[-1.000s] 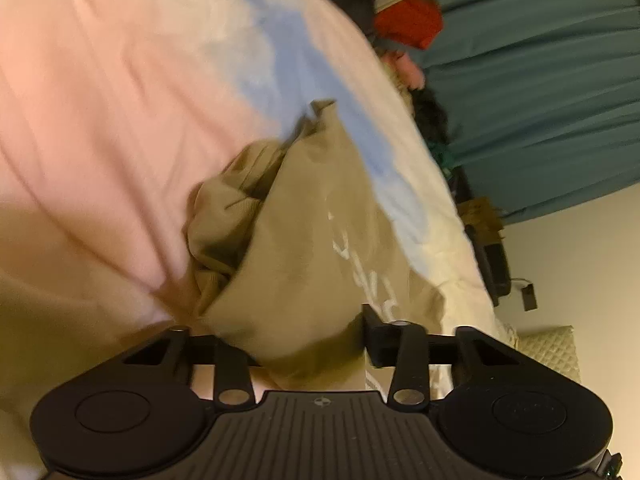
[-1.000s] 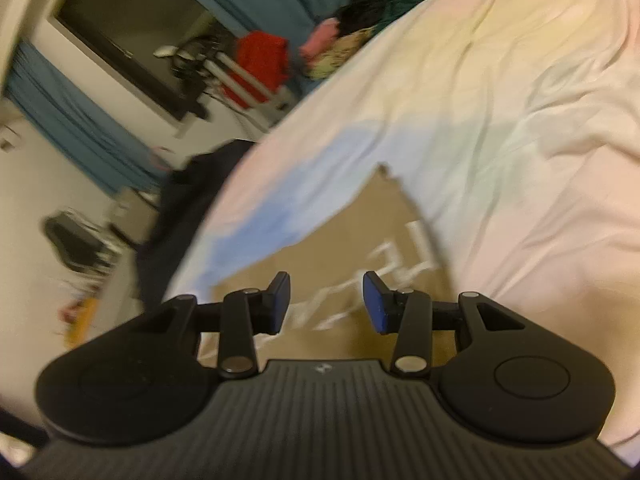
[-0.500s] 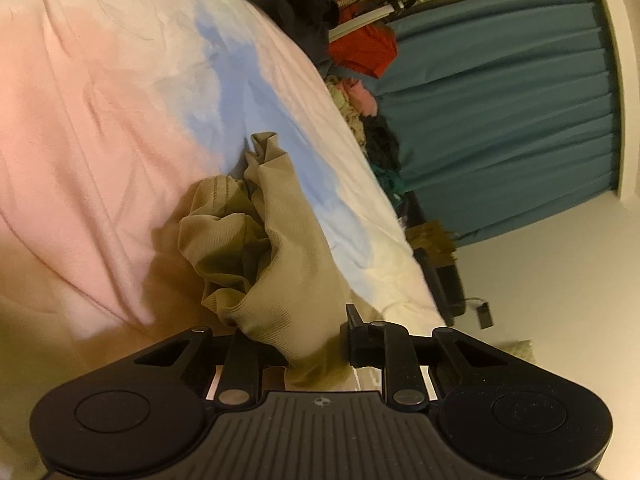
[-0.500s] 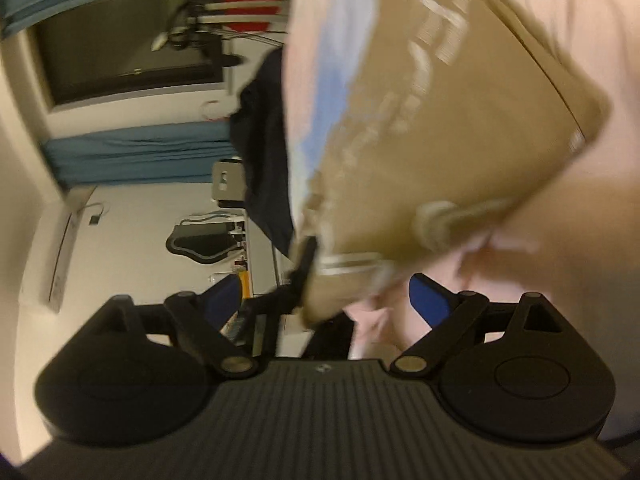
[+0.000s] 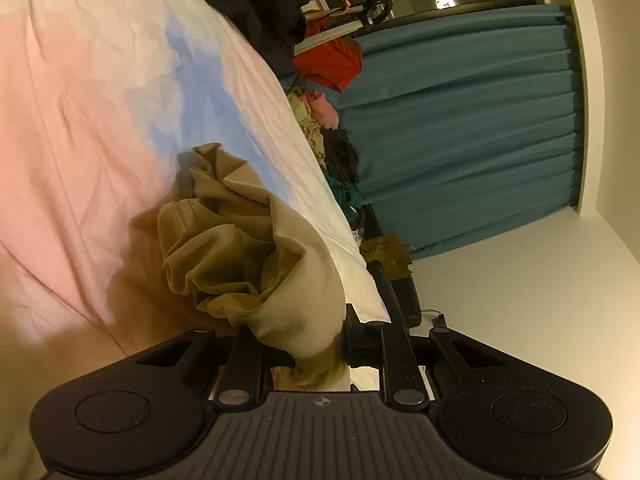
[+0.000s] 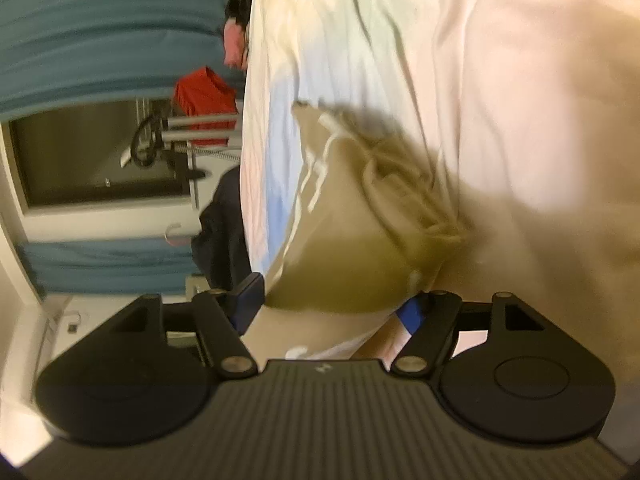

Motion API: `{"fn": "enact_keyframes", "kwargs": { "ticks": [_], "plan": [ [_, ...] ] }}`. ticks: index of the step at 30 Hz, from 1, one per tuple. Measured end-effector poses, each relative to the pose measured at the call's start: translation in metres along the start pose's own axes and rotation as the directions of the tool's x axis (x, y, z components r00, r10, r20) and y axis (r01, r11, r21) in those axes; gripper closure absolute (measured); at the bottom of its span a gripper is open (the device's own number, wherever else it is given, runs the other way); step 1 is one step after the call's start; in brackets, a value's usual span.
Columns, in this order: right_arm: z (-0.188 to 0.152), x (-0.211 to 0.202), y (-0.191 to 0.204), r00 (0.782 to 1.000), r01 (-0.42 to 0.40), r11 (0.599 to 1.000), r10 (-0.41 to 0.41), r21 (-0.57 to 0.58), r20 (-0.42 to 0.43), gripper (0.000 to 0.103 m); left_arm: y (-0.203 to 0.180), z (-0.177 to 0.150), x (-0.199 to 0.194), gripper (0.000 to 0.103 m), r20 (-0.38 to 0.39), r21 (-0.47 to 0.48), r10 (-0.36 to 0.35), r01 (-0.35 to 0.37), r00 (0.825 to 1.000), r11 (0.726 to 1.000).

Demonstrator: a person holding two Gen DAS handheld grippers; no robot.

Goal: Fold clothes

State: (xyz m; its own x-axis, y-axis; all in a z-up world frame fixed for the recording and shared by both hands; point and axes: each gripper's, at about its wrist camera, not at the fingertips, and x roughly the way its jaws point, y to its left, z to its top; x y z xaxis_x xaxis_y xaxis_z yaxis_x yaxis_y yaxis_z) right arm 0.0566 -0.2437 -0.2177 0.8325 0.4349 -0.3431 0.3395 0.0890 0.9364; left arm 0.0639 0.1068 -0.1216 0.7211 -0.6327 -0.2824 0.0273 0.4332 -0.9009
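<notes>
Left gripper: clenched on a bunched corner of the tan garment, presumably to keep one end anchored.

Right gripper: jaws set wide, cloth lying between them; pads not seen pressing, so a grip cannot be confirmed. Likely lining up to take the opposite edge.

Tan garment: crumpled, white lettering on one face; long axis runs straight ahead from each gripper, far tip resting on the pastel bedsheet.

Beyond the sheet's far edge: dark clothes pile, red item, teal curtain.
</notes>
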Motion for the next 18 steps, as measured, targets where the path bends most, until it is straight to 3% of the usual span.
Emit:
{"fn": "enact_keyframes", "kwargs": {
  "ticks": [5,8,16,18],
  "plan": [
    [0.003,-0.003,0.0,0.999,0.027,0.999,-0.026,-0.03,0.022,0.064,0.003,0.002,0.003,0.083,-0.006,-0.015,0.019,-0.019,1.0,1.0],
    [0.001,-0.01,0.004,0.997,0.048,0.996,-0.043,-0.08,0.06,0.074,0.004,0.002,0.005,0.083,-0.017,-0.045,0.028,-0.029,0.999,0.999],
    [-0.014,-0.061,0.042,0.99,0.036,0.983,-0.011,-0.18,0.138,0.077,-0.03,0.007,-0.011,0.082,-0.079,-0.087,0.018,-0.025,0.997,0.996],
    [-0.015,-0.078,0.057,0.99,0.029,0.979,0.001,-0.203,0.143,0.077,-0.051,0.011,0.014,0.082,-0.117,-0.065,0.029,-0.037,0.993,0.997]
  ]
}}
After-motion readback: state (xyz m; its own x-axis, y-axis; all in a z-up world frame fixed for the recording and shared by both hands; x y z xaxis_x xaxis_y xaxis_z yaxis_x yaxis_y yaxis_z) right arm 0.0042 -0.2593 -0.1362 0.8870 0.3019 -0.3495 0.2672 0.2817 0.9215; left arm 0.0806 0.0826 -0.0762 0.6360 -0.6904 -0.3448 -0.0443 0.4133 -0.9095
